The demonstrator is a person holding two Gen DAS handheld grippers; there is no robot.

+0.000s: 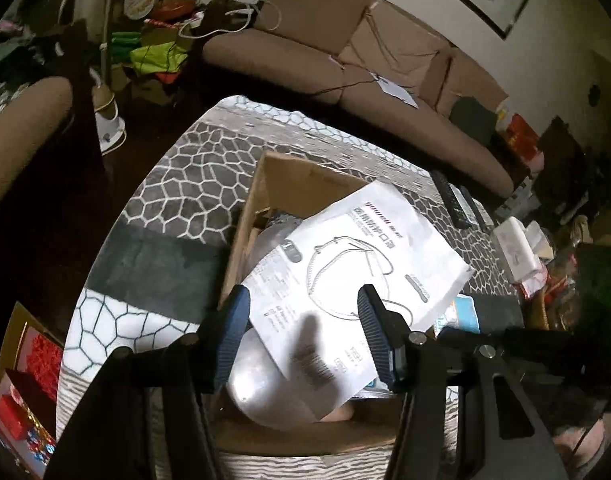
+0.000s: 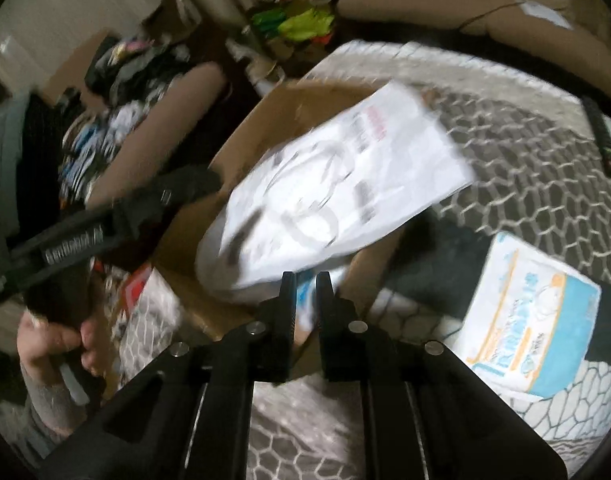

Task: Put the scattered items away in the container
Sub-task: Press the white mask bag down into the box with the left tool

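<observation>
Progress: white printed mask packet (image 1: 361, 256) lies atop my open brown cardboard box (image 1: 289, 176) | left gripper (image 1: 303, 334) spread, empty | right gripper (image 2: 305, 300) nearly closed, empty | left: blue-and-white tissue pack (image 2: 533, 312) on table.

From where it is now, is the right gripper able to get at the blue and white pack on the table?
Probably yes. The blue and white pack lies uncovered on the table, outside the cardboard box and right of the right gripper. Nothing stands between them, but its jaws are almost shut and must open first.
</observation>
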